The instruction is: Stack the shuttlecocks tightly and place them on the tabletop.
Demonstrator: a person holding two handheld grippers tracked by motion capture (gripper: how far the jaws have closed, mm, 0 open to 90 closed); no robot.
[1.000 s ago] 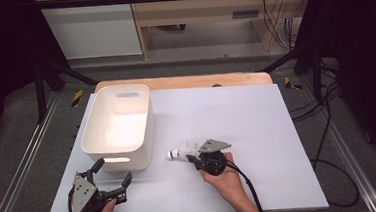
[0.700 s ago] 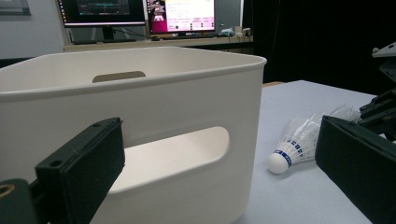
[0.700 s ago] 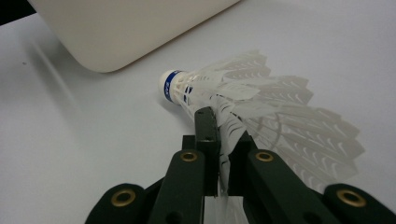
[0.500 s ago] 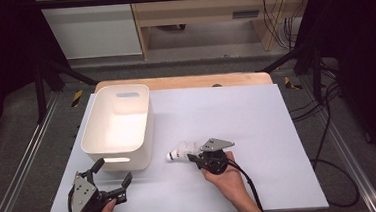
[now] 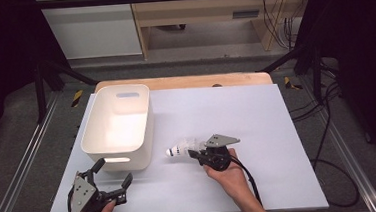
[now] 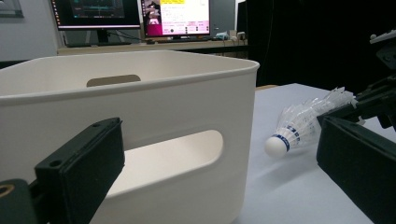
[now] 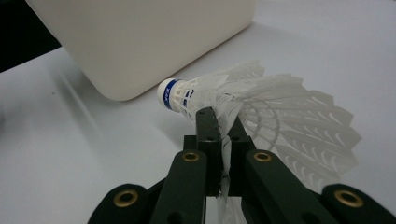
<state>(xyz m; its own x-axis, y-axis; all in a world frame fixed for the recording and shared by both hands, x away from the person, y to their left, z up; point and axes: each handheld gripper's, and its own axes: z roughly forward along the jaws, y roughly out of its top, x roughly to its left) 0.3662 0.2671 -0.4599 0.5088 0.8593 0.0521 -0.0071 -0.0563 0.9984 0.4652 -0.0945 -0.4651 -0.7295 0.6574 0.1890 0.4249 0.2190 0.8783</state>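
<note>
The high view looks forward and down over the whole worktop (image 5: 276, 110) from the person's side. The left gripper view sits low, close behind the white bin (image 6: 140, 107), facing its handle wall. The right gripper view looks along its claw (image 7: 219, 126), very near the bin's corner. All three share the bin and the shuttlecock (image 5: 181, 148) beside it.

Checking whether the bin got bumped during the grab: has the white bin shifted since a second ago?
No. In the high view the white bin keeps its place against the table's wooden far edge.
</note>
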